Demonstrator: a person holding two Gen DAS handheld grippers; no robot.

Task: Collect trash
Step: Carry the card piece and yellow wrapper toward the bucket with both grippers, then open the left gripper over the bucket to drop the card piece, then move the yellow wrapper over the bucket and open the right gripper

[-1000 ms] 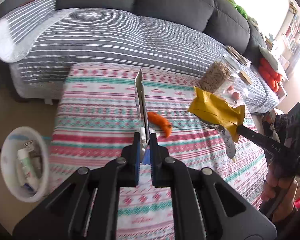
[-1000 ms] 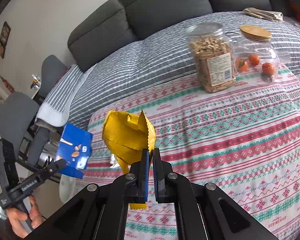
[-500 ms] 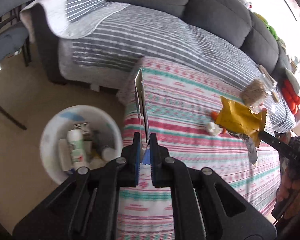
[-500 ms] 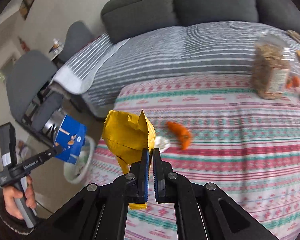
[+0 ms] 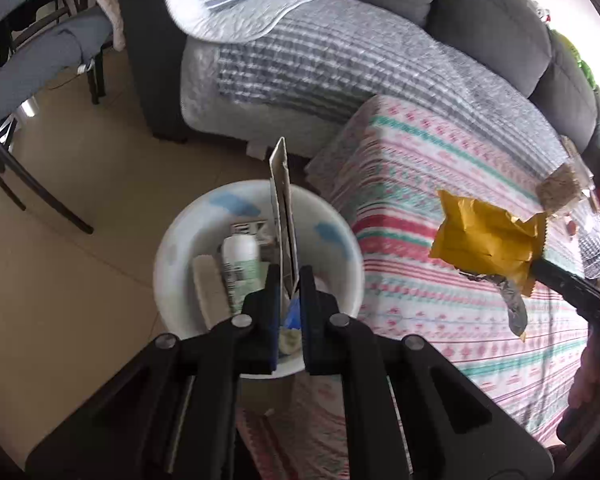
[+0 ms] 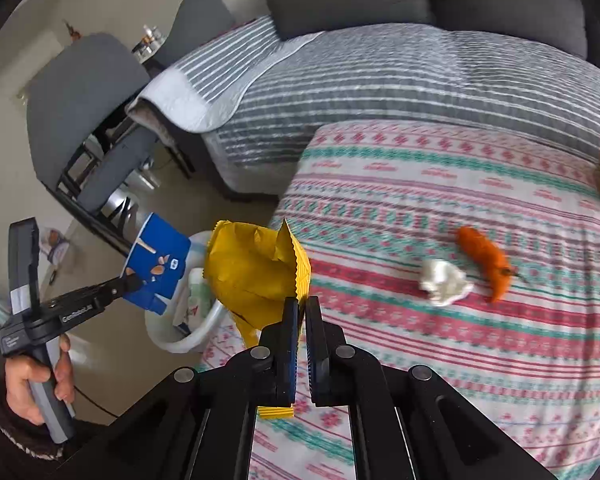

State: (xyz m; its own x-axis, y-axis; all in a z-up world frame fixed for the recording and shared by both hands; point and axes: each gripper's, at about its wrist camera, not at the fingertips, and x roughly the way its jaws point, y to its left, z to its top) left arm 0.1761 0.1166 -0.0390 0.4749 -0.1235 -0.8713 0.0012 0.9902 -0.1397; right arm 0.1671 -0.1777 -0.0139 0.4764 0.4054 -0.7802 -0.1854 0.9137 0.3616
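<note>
Both tools clamped: left tool [image 5: 289, 280] holds blue box [image 6: 158, 266] (over bin [image 5: 180, 248]), right tool [image 6: 302, 308] yellow wrapper [image 6: 252, 276].

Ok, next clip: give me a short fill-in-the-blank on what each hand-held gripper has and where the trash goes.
1. The left hand-held gripper is shut on a flattened ____ box.
2. The right hand-held gripper is shut on a ____ wrapper.
3. The bin on the floor is ____ in colour.

Missing words: blue; yellow; white
</note>
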